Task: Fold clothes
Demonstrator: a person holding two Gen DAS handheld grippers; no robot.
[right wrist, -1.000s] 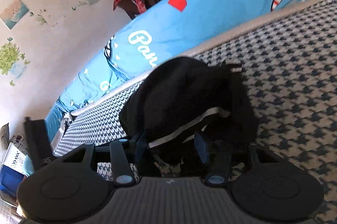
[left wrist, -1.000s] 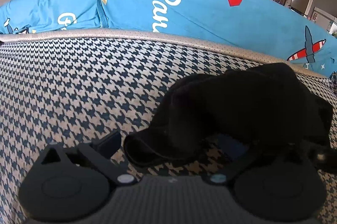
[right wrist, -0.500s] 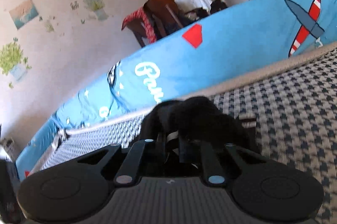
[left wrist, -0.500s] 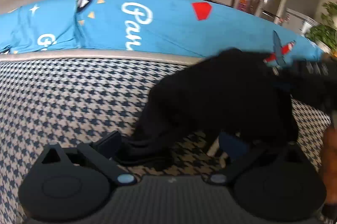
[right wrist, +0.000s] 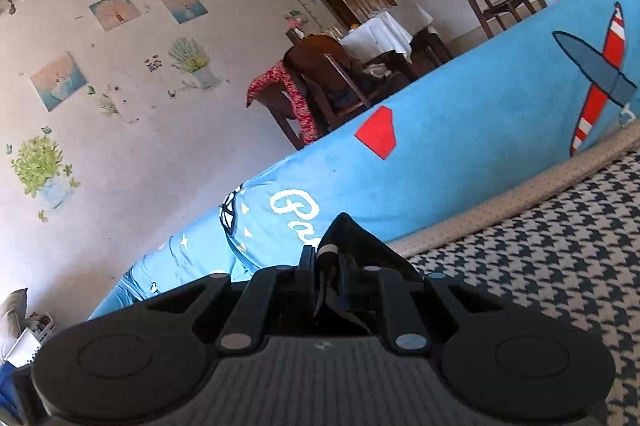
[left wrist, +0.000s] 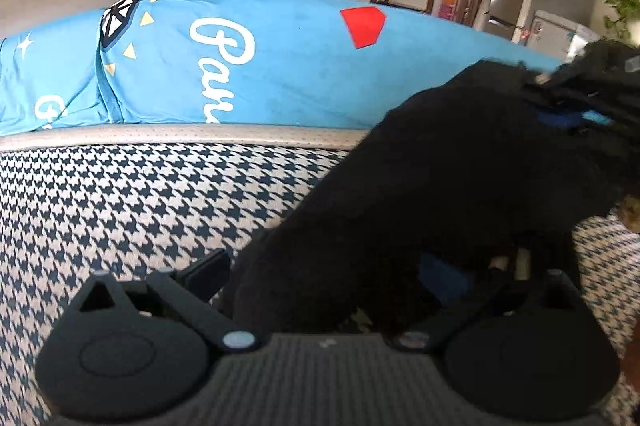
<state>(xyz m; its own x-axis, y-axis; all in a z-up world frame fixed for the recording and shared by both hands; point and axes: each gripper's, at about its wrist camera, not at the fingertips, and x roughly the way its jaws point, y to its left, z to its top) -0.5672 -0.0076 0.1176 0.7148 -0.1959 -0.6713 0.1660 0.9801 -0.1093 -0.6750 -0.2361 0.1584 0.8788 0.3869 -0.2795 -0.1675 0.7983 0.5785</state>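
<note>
Black garment [left wrist: 460, 178] lifted higher, right hand-held gripper [right wrist: 330, 276] clamping it

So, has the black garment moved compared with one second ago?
Yes. The black garment, pinched in the right gripper, has risen off the houndstooth cushion, now overlapping the blue cover behind.

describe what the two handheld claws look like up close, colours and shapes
Both look alike: matte black plastic. The left claw has two round, disc-like housings at the bottom corners, a grey ribbed panel between them, and angled black link bars on pale, light-coloured pivot pins. The right claw shows the same discs, ribbed panel and links, with flat black fingers. No cables or sleeves show.
</note>
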